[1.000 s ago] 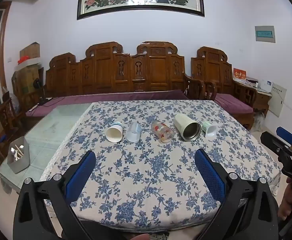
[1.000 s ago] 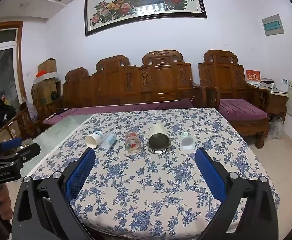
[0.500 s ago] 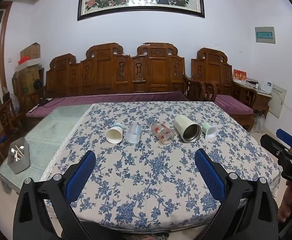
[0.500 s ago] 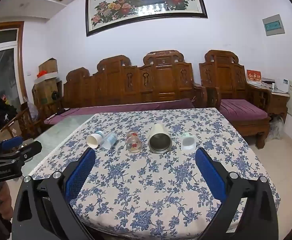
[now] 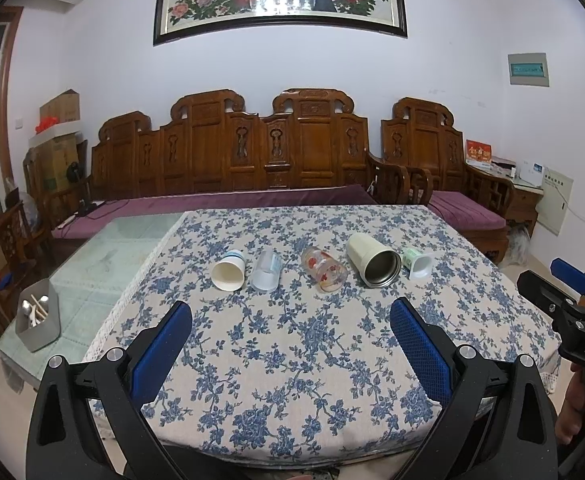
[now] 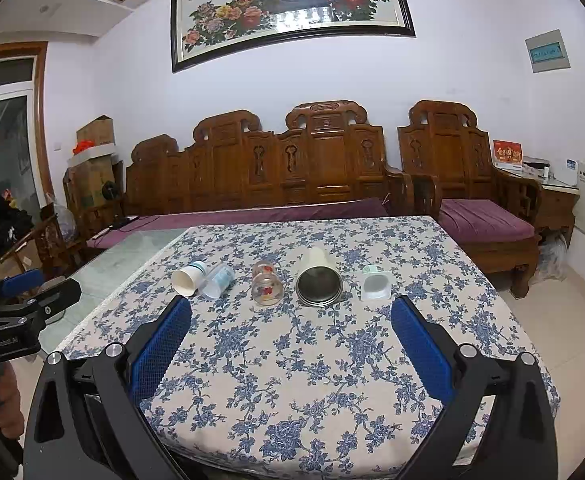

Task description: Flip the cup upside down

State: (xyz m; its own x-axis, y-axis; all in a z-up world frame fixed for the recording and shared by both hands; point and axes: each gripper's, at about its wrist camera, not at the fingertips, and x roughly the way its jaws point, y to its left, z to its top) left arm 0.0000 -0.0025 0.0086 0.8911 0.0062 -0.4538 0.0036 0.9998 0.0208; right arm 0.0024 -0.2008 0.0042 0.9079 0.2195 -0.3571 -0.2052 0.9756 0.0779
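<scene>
Several cups lie on their sides in a row across the floral tablecloth (image 5: 292, 352): a white paper cup (image 5: 229, 270), a clear plastic cup (image 5: 267, 271), a glass with red flowers (image 5: 324, 269), a large cream steel tumbler (image 5: 373, 260) and a small white-green cup (image 5: 417, 263). In the right wrist view they are the paper cup (image 6: 188, 277), clear cup (image 6: 217, 280), glass (image 6: 267, 284), tumbler (image 6: 318, 278) and small cup (image 6: 376, 283). My left gripper (image 5: 291, 322) is open and empty, short of the row. My right gripper (image 6: 291, 320) is open and empty, near the table's front.
A grey utensil holder (image 5: 38, 316) stands on the bare green glass table part (image 5: 120, 248) at the left. A carved wooden bench (image 5: 252, 152) with purple cushions runs behind the table. A wooden chair (image 6: 484, 200) stands at the right.
Both grippers have drifted slightly; the cups sit a little lower in each view. Nothing was gripped or moved on the table.
</scene>
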